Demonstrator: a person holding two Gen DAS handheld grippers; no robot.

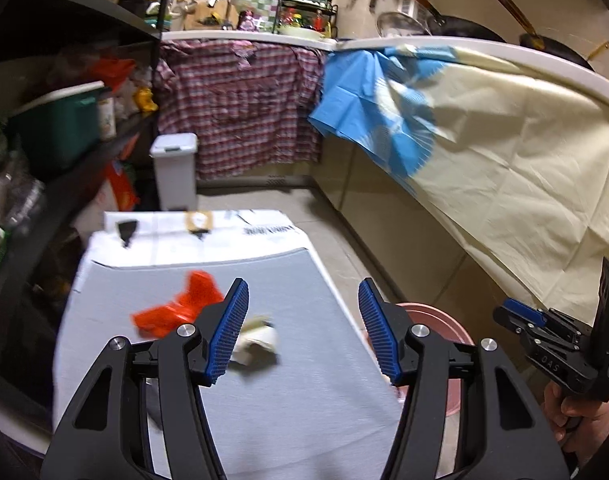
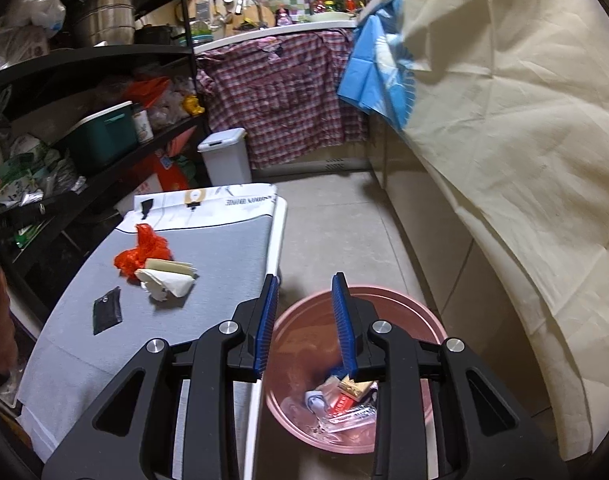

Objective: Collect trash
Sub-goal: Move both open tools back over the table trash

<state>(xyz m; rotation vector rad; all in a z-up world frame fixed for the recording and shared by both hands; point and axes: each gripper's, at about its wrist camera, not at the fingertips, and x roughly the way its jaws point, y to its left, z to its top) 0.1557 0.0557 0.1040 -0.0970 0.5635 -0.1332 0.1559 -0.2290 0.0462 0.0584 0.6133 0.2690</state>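
Though unseen leftward, binned wrappers (image 2: pixel 340 400).

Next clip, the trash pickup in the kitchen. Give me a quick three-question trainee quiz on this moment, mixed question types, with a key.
1. True or false: the right tongs grip a piece of trash.
2. Multiple choice: what lies nearest the crumpled white paper on the grey-covered table? A) the red plastic bag B) the white lidded bin C) the green storage box
3. Fill in: collected trash already sits in the ____ basin on the floor beside the table.

Key
1. False; the jaws stand open and empty above the basin.
2. A; the bag touches the paper.
3. pink
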